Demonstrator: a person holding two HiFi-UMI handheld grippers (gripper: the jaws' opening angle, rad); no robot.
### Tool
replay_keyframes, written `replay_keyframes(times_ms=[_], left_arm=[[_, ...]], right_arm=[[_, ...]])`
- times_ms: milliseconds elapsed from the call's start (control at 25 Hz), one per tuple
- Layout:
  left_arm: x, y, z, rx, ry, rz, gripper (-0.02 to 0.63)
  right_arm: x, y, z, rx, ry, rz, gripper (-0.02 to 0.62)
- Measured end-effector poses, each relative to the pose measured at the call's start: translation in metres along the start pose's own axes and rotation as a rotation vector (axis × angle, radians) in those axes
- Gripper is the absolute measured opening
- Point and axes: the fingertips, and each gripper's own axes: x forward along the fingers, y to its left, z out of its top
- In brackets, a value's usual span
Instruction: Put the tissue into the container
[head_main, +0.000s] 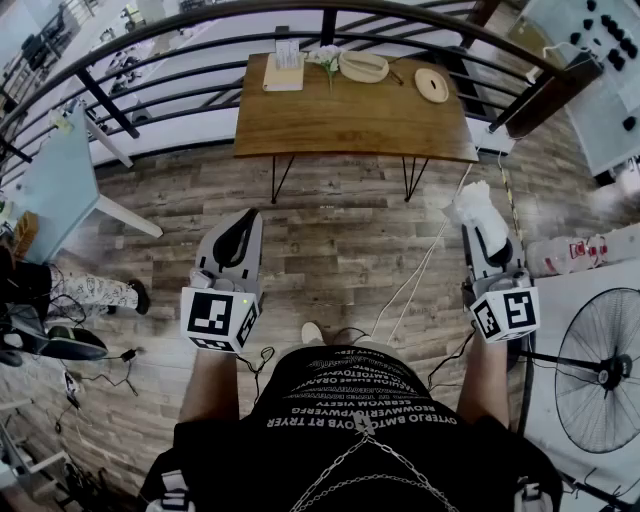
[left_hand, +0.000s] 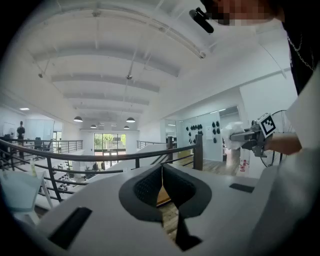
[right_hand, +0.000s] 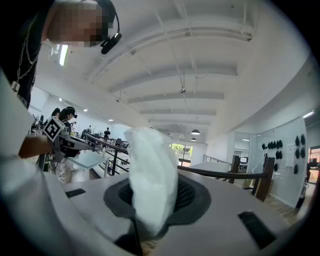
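Note:
A white crumpled tissue (head_main: 473, 208) sticks up from my right gripper (head_main: 481, 228), which is shut on it; in the right gripper view the tissue (right_hand: 151, 175) fills the space between the dark pads. My left gripper (head_main: 238, 235) is shut with nothing in it, its pads meeting in the left gripper view (left_hand: 161, 181). Both are held at waist height above the wood floor, well short of the wooden table (head_main: 350, 125). On the table's far edge stand a pale oval container (head_main: 362, 66), a tissue box (head_main: 285, 70) and a round wooden disc (head_main: 432, 85).
A black railing (head_main: 180, 60) curves behind the table. A floor fan (head_main: 600, 370) stands at the right, a light blue table (head_main: 55, 185) at the left. White and black cables (head_main: 425, 265) cross the floor. Another person's shoe (head_main: 137, 295) shows at the left.

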Motion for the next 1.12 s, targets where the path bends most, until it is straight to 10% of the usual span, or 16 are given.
replay_keyframes(times_ms=[1120], left_arm=[[0.111, -0.032, -0.002, 0.010, 0.043, 0.029, 0.029]], right_arm=[[0.074, -0.082, -0.045, 0.052, 0.029, 0.058, 0.117]])
